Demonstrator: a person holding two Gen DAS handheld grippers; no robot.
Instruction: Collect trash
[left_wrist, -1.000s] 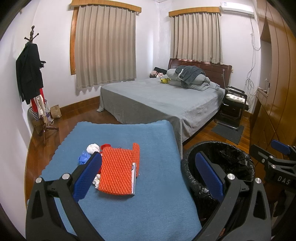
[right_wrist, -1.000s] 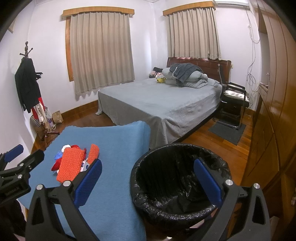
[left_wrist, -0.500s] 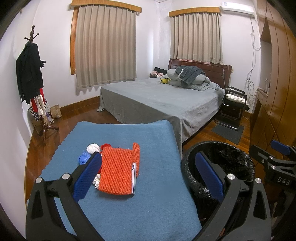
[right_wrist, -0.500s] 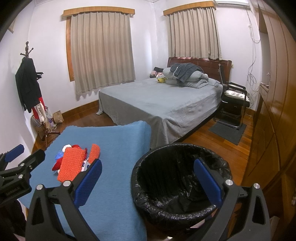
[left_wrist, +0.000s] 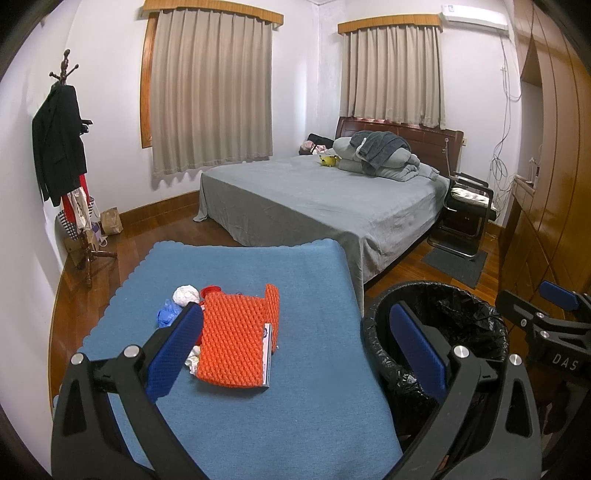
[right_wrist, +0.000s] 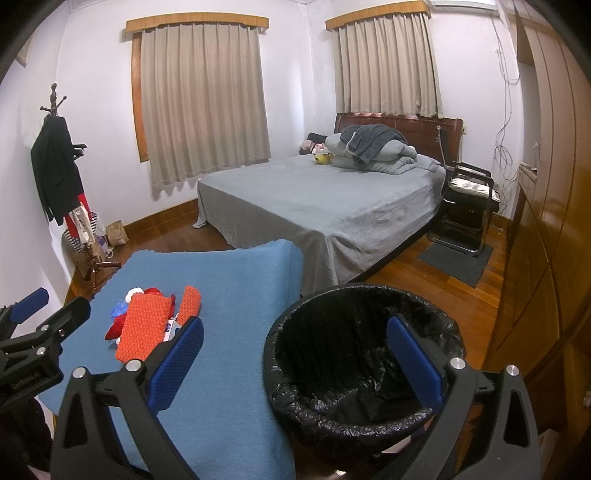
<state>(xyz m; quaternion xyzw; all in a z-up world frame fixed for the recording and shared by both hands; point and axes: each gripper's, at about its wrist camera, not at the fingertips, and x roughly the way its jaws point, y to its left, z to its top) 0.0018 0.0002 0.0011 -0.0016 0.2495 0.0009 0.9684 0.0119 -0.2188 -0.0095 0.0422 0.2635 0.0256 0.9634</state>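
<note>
A blue-covered table (left_wrist: 314, 273) (right_wrist: 236, 273) carries an orange knitted pouch (left_wrist: 236, 339) (right_wrist: 146, 326) with a small pile of trash behind it: a white paper ball (left_wrist: 185, 295), a blue wrapper (left_wrist: 166, 316) and red scraps (right_wrist: 114, 332). A bin with a black liner (left_wrist: 476, 321) (right_wrist: 332, 369) stands at the table's right. My left gripper (left_wrist: 295, 347) hovers open over the table's near end, empty. My right gripper (right_wrist: 295, 358) is open above the bin's near rim, also empty.
A bed with a grey cover (left_wrist: 332, 199) stands beyond the table. A coat rack with dark clothes (left_wrist: 62, 147) is at the left wall, a black chair (left_wrist: 469, 210) beside the bed, and wooden wardrobes (right_wrist: 546, 221) along the right.
</note>
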